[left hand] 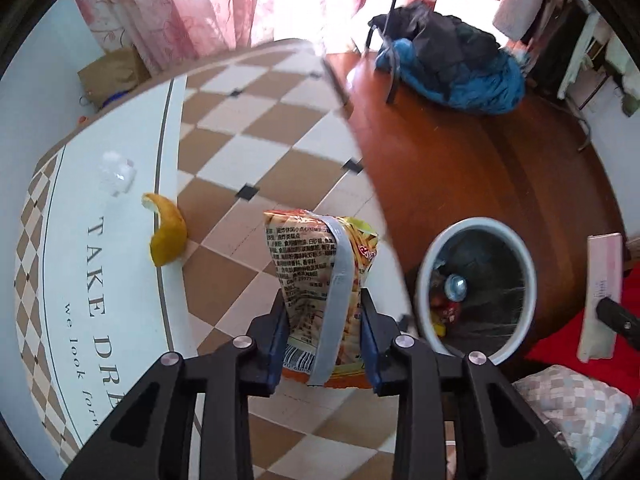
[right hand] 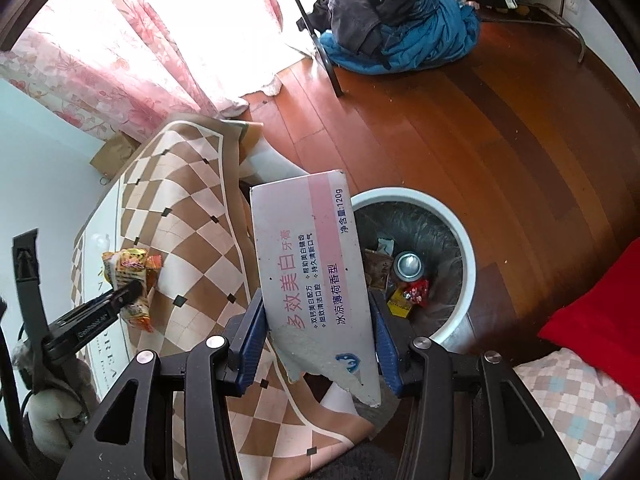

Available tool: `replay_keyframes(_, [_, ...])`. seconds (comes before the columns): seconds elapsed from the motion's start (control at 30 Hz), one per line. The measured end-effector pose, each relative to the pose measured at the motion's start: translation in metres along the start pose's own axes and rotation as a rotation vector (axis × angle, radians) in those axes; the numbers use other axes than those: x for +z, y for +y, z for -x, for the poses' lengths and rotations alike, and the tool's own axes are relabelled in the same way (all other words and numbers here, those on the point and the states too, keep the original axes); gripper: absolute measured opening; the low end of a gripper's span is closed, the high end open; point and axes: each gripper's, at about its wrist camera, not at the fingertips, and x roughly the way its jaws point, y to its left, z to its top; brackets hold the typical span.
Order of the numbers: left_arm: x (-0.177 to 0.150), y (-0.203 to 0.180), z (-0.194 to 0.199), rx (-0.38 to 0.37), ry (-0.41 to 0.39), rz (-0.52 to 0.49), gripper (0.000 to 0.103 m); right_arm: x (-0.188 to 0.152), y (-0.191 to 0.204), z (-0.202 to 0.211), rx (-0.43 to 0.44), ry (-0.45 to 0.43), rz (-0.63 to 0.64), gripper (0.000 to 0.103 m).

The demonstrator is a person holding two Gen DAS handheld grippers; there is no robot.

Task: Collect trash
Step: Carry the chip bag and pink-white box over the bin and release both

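Bin [right hand: 452,216] sits on the wood floor w/ trash inside, just right of the checkered worktop [left hand: 256,128]. Your right gripper [right hand: 320,344] has its jaws clamped on the toothpaste box [right hand: 312,264], held above the bin's near rim. Your left gripper [left hand: 324,320] has jaws closed partway on the snack bag [left hand: 320,272], over the worktop; orange peel [left hand: 168,232] lies nearby.

Blown-out daylight through curtains [left hand: 224,4], strong fisheye edge distortion, slight motion blur

Torn toothpaste box [right hand: 316,264] between right gripper [right hand: 320,344] fingers, beside the trash bin [right hand: 466,240].

the tablecloth [left hand: 100,280] lettering is cut off by the left tool [left hand: 324,320].
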Motion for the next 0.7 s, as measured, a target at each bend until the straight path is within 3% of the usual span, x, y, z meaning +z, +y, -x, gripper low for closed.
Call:
replay_keyframes(0.17, [0.007,-0.031,0.041,-0.046,-0.111,-0.056,0.028,-0.002,-0.008,0.026,0.01,-0.055,0.002,0.051])
replay_keyframes(0.37, [0.023,-0.106,0.067,-0.199,-0.169,-0.139,0.028,0.0,-0.032,0.047,-0.006,-0.109,-0.014,0.051])
replay_keyframes(0.5, [0.035,-0.151,0.034,-0.271,-0.108,-0.157,0.028,0.006,-0.063,0.031,-0.023,-0.087,-0.065,0.051])
replay_keyframes(0.67, [0.039,-0.186,-0.03,-0.316,0.043,-0.17,0.028,0.01,-0.102,-0.02,-0.035,0.005,-0.114,0.051])
replay_keyframes(0.7, [0.04,-0.189,-0.039,-0.318,0.064,-0.171,0.032,0.011,-0.108,-0.031,-0.033,0.025,-0.118,0.051])
